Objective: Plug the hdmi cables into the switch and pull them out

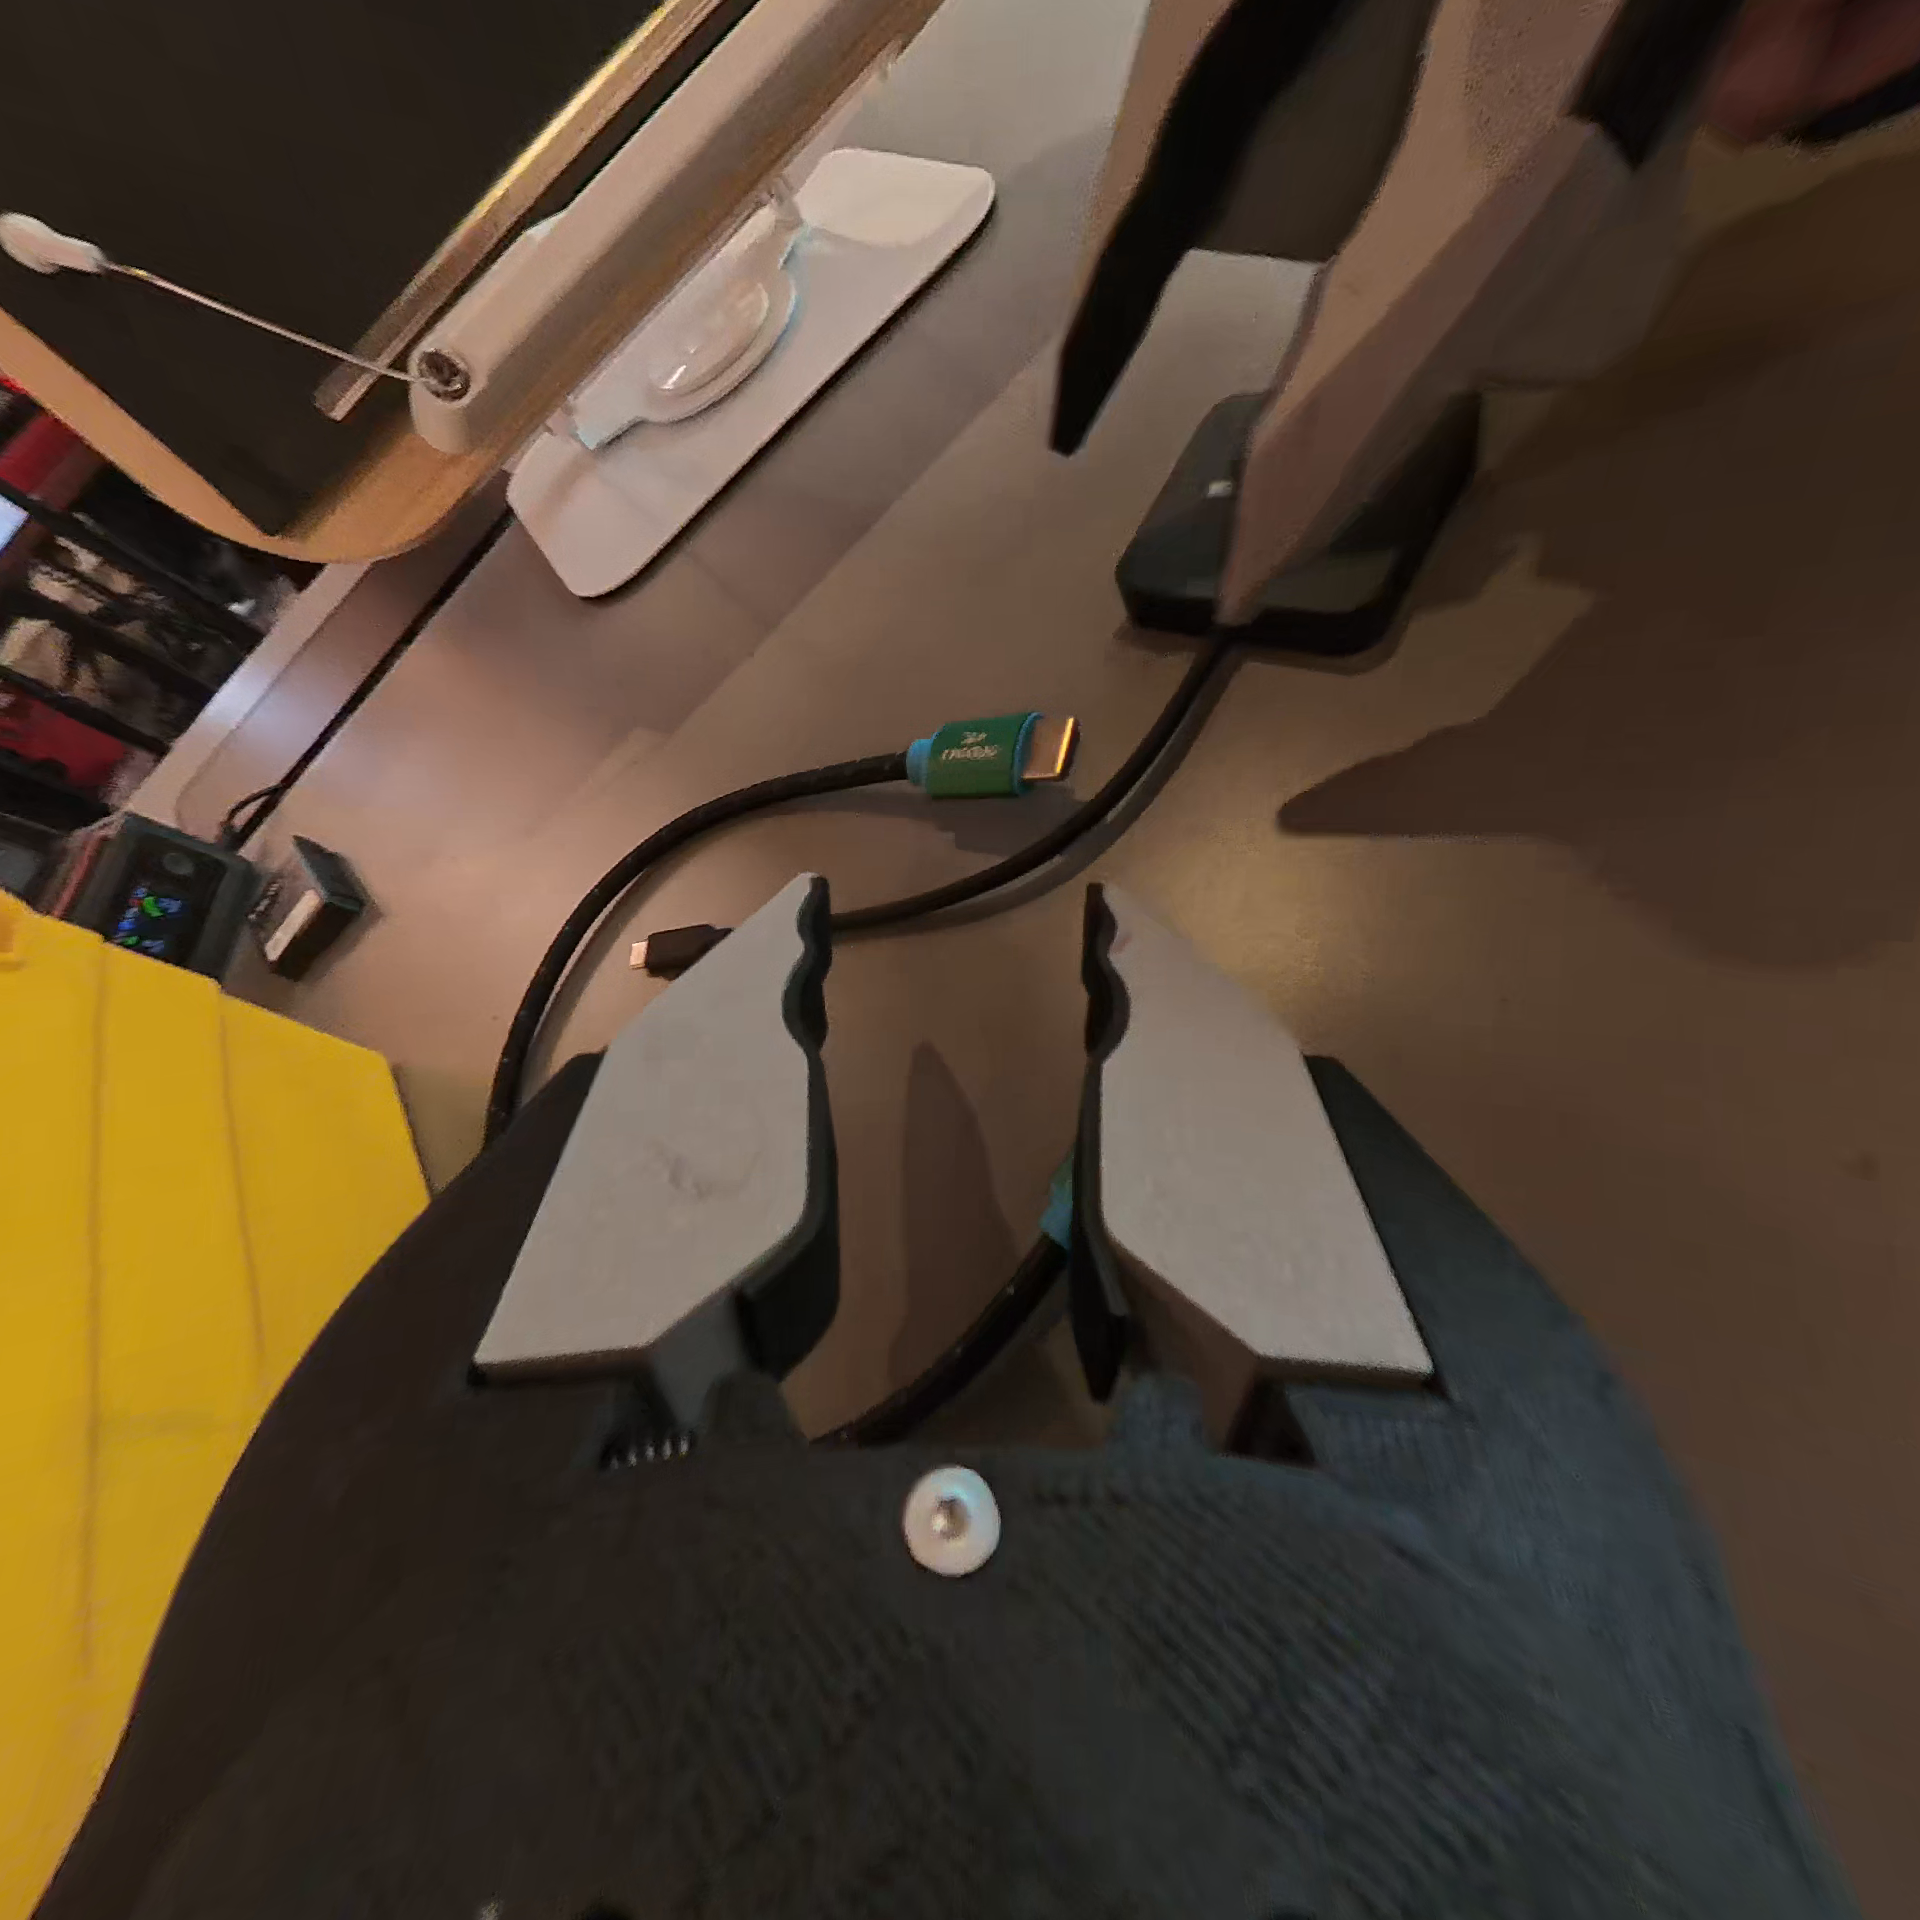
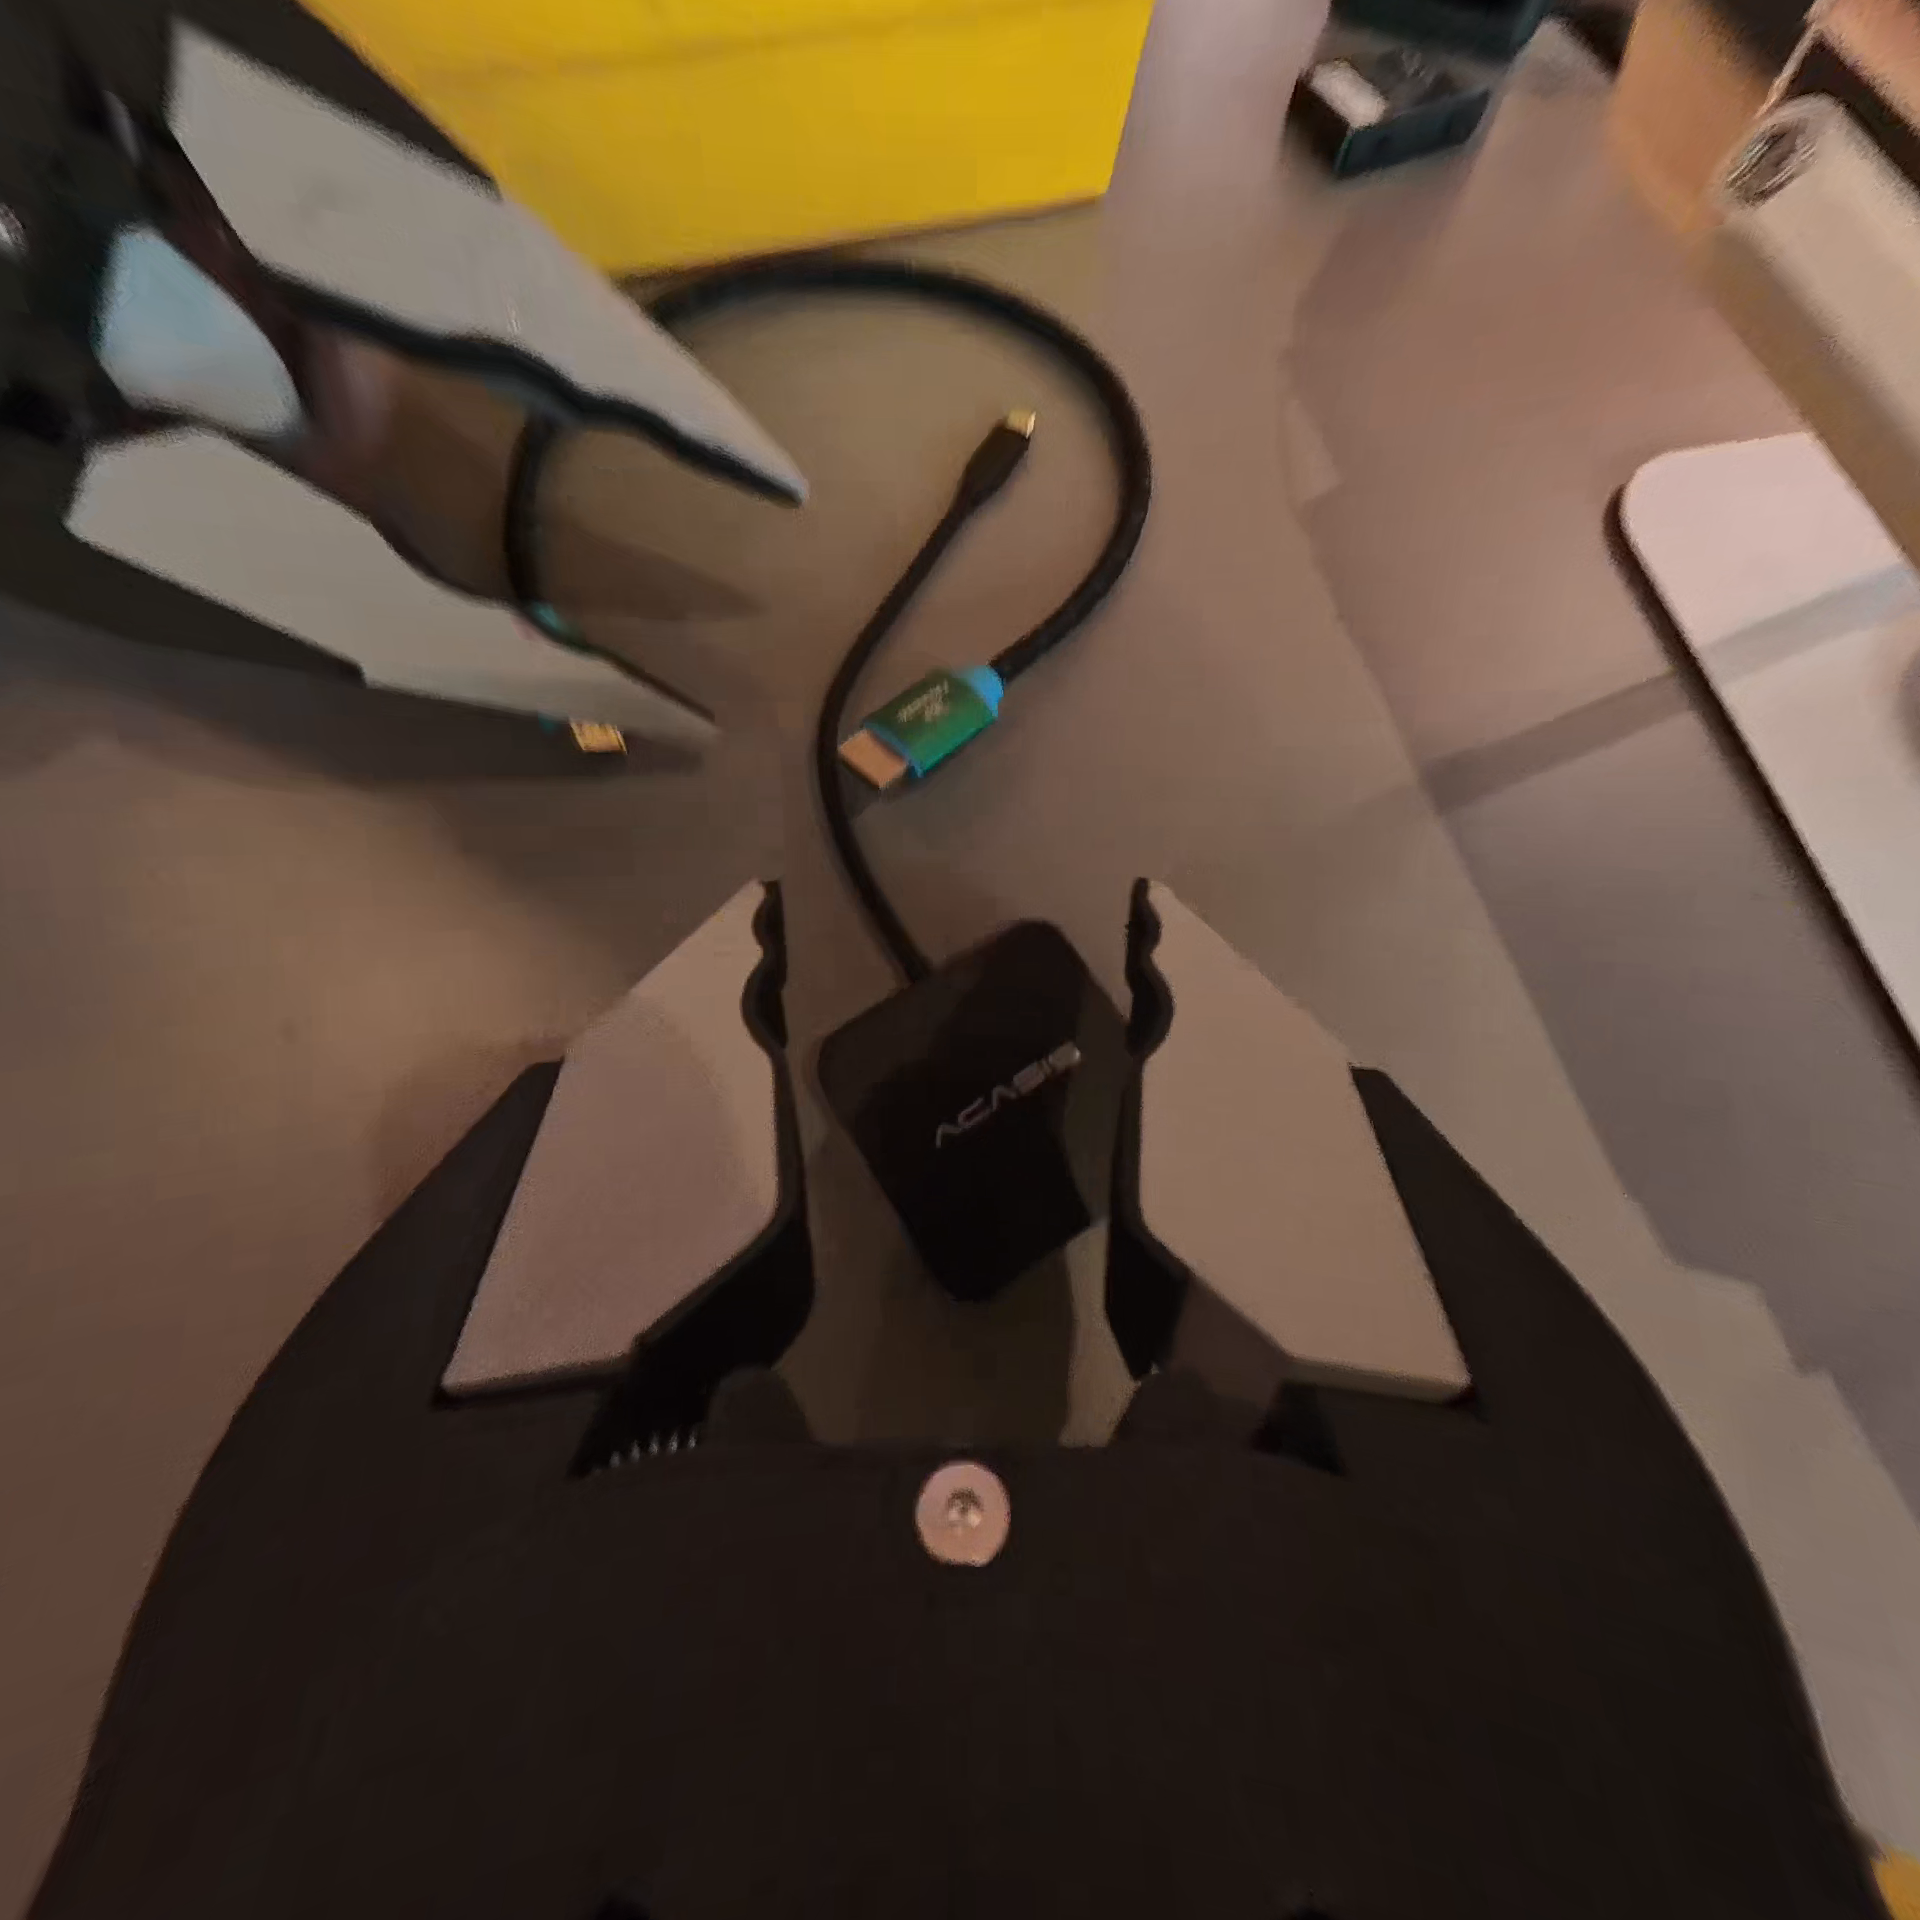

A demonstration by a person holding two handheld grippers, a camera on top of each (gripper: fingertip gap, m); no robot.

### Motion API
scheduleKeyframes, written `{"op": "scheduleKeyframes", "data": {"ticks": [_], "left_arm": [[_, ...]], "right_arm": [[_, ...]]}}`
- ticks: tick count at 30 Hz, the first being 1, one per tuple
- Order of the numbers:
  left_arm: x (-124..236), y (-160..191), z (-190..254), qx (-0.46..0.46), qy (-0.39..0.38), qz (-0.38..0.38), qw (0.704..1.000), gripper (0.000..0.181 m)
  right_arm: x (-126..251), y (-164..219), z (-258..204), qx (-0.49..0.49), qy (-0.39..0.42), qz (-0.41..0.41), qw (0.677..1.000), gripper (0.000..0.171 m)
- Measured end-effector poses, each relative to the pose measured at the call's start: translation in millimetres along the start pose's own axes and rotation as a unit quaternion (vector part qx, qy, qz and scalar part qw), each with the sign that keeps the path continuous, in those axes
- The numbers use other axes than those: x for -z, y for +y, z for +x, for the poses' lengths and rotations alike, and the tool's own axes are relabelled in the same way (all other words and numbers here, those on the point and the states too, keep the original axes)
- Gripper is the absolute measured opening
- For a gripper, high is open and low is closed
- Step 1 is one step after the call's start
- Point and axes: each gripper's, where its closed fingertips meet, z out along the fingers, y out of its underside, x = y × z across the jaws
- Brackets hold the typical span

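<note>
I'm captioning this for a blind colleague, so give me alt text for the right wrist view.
The open right gripper straddles a black switch on a grey table. Ahead, an unplugged green HDMI plug lies loose, with the left gripper nearby over a second plug and a yellow box behind.

Dim warm light, hard shadows on the desk (image 1: pixel 1558 1039), blurred, warped edges
</note>
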Motion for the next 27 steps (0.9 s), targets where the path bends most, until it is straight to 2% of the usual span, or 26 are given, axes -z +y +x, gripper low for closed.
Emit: {"op": "scheduleKeyframes", "data": {"ticks": [3,5,8,10,13,14,15,17,19,23,27], "left_arm": [[0,5,-2,-0.027,-0.031,-0.017,0.999,0.044],[0,8,-1,-0.050,-0.047,-0.025,0.997,0.040],[-3,12,-1,-0.069,-0.059,-0.044,0.995,0.039],[-4,12,-2,-0.073,-0.063,-0.046,0.994,0.038],[-7,8,0,-0.084,-0.065,-0.038,0.994,0.043],[-9,4,0,-0.089,-0.068,-0.032,0.993,0.047],[-12,-1,2,-0.092,-0.067,-0.024,0.993,0.053],[-18,-13,9,-0.097,-0.057,-0.012,0.994,0.067],[-27,-25,21,-0.130,-0.037,0.000,0.991,0.066],[-48,-36,28,-0.230,-0.054,0.013,0.972,0.042],[-58,-42,37,-0.290,-0.053,0.033,0.955,0.027]], "right_arm": [[-4,22,5,0.046,0.026,-0.057,0.997,0.076],[-6,35,3,0.051,0.016,-0.079,0.995,0.069],[-6,38,6,0.037,0.006,-0.076,0.996,0.069],[-5,37,10,0.006,0.009,-0.082,0.997,0.067],[-2,27,7,-0.099,-0.048,-0.058,0.992,0.064],[0,22,5,-0.131,-0.073,-0.041,0.988,0.058],[6,13,3,-0.155,-0.102,-0.012,0.983,0.000],[20,-6,6,-0.206,-0.142,0.062,0.966,0.000],[33,-16,14,-0.248,-0.168,0.113,0.947,0.000],[42,-18,33,-0.269,-0.141,0.147,0.941,0.001],[36,-18,37,-0.258,-0.118,0.147,0.948,0.010]]}}
